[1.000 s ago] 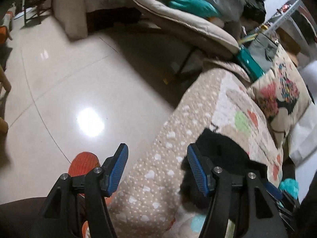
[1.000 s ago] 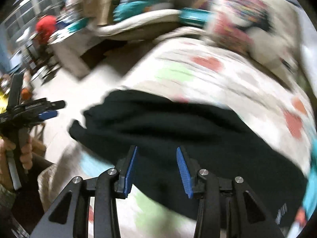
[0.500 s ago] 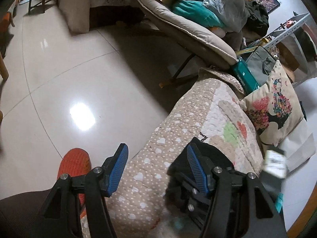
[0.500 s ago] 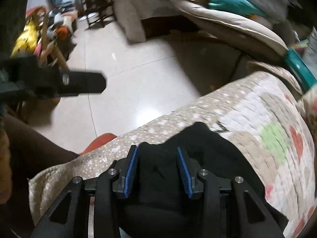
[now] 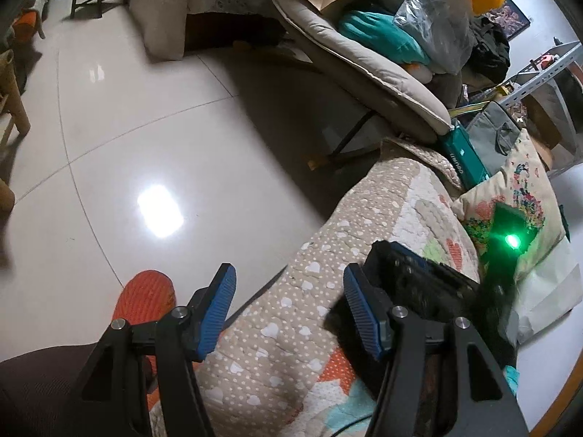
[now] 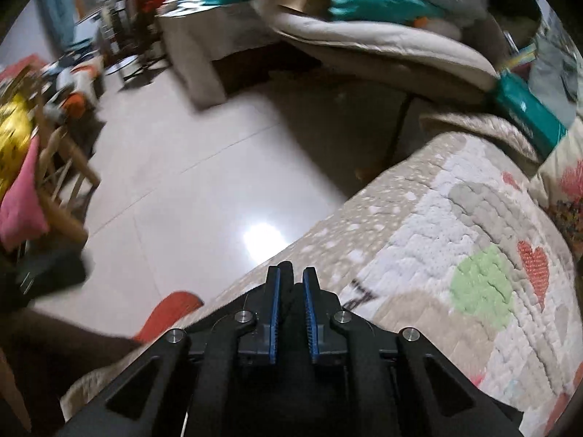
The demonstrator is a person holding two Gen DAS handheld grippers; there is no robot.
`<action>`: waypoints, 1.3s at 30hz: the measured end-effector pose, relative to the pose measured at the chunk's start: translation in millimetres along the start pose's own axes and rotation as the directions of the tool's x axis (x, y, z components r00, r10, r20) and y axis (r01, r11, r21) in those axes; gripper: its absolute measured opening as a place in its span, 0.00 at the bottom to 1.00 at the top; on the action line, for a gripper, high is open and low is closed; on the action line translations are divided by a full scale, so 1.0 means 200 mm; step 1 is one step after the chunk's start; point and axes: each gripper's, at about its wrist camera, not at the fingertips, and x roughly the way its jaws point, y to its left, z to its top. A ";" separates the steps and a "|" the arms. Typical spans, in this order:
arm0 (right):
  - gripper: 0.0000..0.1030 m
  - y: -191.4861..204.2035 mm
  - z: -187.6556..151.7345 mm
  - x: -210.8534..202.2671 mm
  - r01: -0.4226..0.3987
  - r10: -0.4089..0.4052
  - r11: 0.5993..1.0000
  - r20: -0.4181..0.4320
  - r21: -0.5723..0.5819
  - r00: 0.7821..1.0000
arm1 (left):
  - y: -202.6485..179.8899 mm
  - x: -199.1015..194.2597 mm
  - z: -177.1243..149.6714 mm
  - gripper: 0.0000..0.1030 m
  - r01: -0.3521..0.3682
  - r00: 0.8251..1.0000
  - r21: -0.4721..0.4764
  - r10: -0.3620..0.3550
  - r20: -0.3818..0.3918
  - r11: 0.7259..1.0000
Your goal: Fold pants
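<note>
Left wrist view, left to right, places taken from the quilt.
- Glossy tiled floor left of the quilt, with one bright reflection on it.
- Orange slipper on the floor just beside the quilt's near left edge. A dark-clad leg is below it in the frame.
- Left tongs: standing wide, nothing between the pads. They hang over the quilt's left border, the part with white hearts on beige, and touch no cloth.
- Pants: black cloth bunched on top of the quilt near its left border, just right of the left tongs. Most of it is hidden behind the left tongs' right finger and under the other tool.
- A green lamp glows on the right tool's body, above the quilt's right part.
- Floral cushion leans at the quilt's right side. A teal box lies behind the quilt's far end, with a padded lounge chair beyond it.

Right wrist view (background blurred).
- Right tongs: closed to a narrow slit over the quilt's left border. Dark cloth fills the slit, so they are read as pinching the pants. The rest of the garment is hidden under the tool body.
- Green patch and red heart of the quilt lie to the right of the tips.
</note>
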 end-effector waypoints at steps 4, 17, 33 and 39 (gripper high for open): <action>0.29 -0.09 0.04 0.08 0.028 -0.026 0.992 -0.016 0.123 1.000 | -0.01 0.02 -0.01 0.59 -0.036 0.999 0.018 0.036 0.006 0.999; 0.54 -0.83 -0.83 -0.52 0.086 -0.155 0.803 0.068 0.590 0.986 | -0.23 0.15 -0.17 0.59 -0.069 0.997 0.219 0.076 -0.023 0.973; 0.54 -1.26 -1.66 -1.20 0.298 -0.505 0.457 -0.032 0.838 0.863 | -0.30 0.24 -0.26 0.59 -0.083 0.995 0.337 0.098 -0.026 0.938; 0.54 -1.10 -1.38 -1.08 0.226 -0.413 0.636 0.078 0.738 0.907 | -0.22 0.25 -0.27 0.59 0.055 0.989 0.177 -0.029 -0.147 0.983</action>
